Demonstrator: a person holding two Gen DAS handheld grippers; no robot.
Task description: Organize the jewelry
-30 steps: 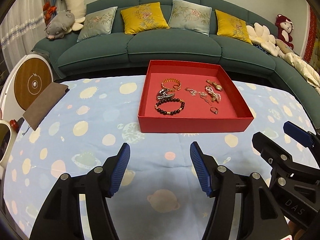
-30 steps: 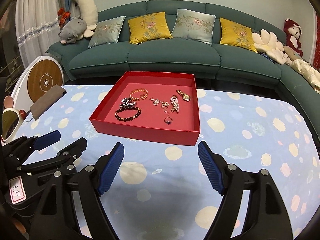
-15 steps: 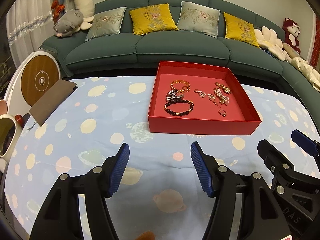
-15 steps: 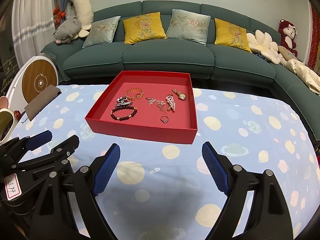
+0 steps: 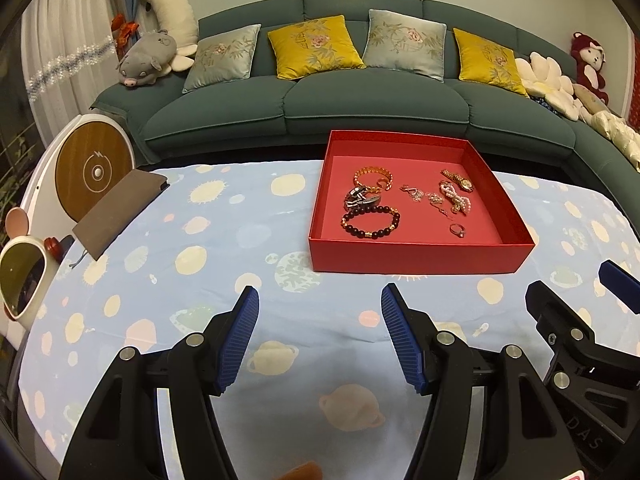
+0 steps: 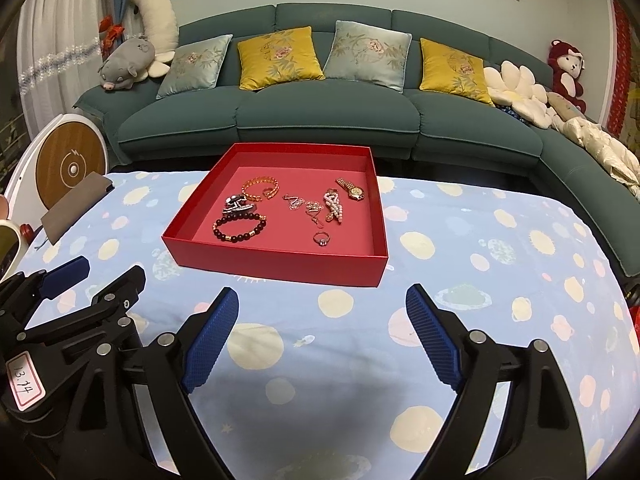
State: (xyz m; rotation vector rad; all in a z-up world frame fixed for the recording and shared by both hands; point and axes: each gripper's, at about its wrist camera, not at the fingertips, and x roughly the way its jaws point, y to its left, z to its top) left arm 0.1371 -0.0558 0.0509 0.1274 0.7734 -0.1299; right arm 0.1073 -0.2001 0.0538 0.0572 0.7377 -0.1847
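A red tray (image 5: 416,258) (image 6: 280,266) sits on the blue spotted tablecloth and holds jewelry: a dark bead bracelet (image 5: 370,222) (image 6: 239,229), a gold chain bracelet (image 5: 372,176) (image 6: 260,188), a gold watch (image 5: 458,180) (image 6: 351,189), a pearl piece (image 5: 454,198) (image 6: 334,206), a ring (image 5: 457,230) (image 6: 321,238) and thin chains (image 5: 424,196). My left gripper (image 5: 318,334) is open and empty, near side of the tray. My right gripper (image 6: 322,334) is open and empty, also short of the tray.
A brown pouch (image 5: 120,208) lies at the table's left edge, beside a round wooden-faced device (image 5: 94,170) and a mirror (image 5: 20,276). A green sofa (image 5: 360,100) with cushions stands behind the table. Each gripper shows in the other's view (image 5: 580,344) (image 6: 72,312).
Both grippers have drawn back and risen a little, so the tray looks farther off. Both stay open and empty. The jewelry has not moved.
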